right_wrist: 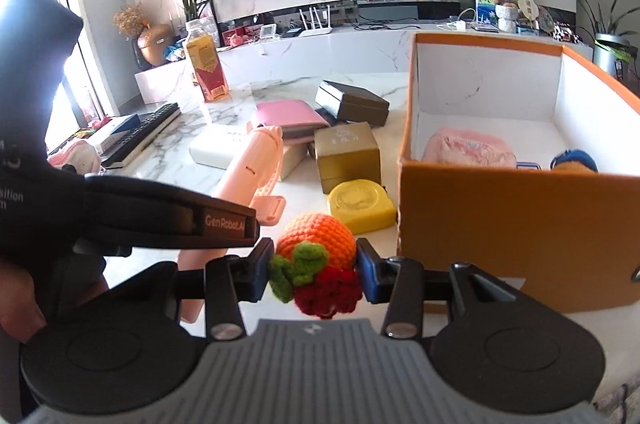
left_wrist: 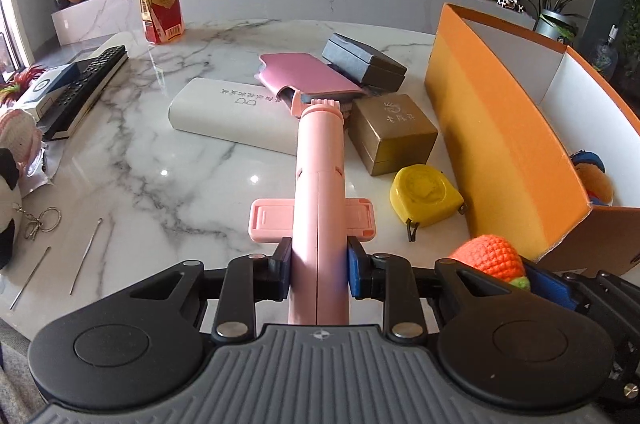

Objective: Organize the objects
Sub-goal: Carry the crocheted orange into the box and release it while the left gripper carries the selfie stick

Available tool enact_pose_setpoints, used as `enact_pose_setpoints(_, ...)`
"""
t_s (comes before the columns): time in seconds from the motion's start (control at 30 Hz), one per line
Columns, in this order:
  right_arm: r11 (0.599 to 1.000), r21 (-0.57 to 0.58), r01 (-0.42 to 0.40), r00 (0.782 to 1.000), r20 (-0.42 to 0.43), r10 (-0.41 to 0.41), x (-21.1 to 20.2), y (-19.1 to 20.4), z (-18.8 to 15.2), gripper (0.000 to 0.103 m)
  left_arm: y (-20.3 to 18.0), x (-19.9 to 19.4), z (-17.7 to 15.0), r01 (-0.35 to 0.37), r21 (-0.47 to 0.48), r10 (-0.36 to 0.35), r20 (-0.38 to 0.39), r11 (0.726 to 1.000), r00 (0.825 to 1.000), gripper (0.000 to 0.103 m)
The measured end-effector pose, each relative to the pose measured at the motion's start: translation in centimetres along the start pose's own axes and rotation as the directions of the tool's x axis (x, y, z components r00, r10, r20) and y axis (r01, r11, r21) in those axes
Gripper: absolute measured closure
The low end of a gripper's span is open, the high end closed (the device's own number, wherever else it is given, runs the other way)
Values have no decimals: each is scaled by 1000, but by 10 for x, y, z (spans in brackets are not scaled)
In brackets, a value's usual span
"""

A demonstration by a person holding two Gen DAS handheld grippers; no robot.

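Observation:
My left gripper (left_wrist: 319,266) is shut on a long pink selfie stick (left_wrist: 320,160), which points away over the marble table (left_wrist: 132,160); its phone clamp sticks out on both sides just past the pads. In the right wrist view the same pink selfie stick (right_wrist: 250,168) slants up to the left. My right gripper (right_wrist: 315,274) is shut on a crocheted orange fruit (right_wrist: 320,238) with green and red knitted bits. That crocheted orange fruit (left_wrist: 490,258) also peeks in at the lower right of the left wrist view. An orange box (right_wrist: 516,220) stands open just to the right.
On the table lie a yellow tape measure (left_wrist: 424,194), a gold box (left_wrist: 390,132), a white case (left_wrist: 228,112), a pink pouch (left_wrist: 306,74) and a dark box (left_wrist: 362,58). A bottle (left_wrist: 160,4), remotes (left_wrist: 86,84) and keys (left_wrist: 40,222) sit left. Soft toys (right_wrist: 468,148) lie in the orange box.

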State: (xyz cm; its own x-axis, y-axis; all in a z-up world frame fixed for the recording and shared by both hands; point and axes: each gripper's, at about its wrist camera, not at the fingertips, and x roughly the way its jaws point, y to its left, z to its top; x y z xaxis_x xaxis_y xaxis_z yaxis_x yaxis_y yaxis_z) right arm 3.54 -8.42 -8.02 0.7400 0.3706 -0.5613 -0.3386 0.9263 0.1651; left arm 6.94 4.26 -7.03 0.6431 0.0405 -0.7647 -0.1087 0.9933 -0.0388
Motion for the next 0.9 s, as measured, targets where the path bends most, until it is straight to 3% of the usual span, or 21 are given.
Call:
enact_pose_setpoints(0.27,999,45,-23,1000,23,22,-21,-11,10,57,-2,-26,11,23,17,-24,71,1000,997,72)
enact_pose_setpoints(0.5,987,129,-95,995,20,93,-61,-34,43,57,-5,-35,17,52,20,-54,91,998,994,72)
enact_pose_setpoints(0.63,992,121,-22,998,60,15,-82,-48,62,57,-6,-40,20,67,16,-68,98,998,993,72)
enact_pose_setpoints(0.77,989,73,130,991,36,-133,-84,-66,71,57,-13,-52,29,85,17,-86,110,996,990,72)
enact_pose_setpoints(0.9,981,94,169,986,-5,-169,-82,-87,74,57,-31,-73,44,143,35,-146,138,989,980,72)
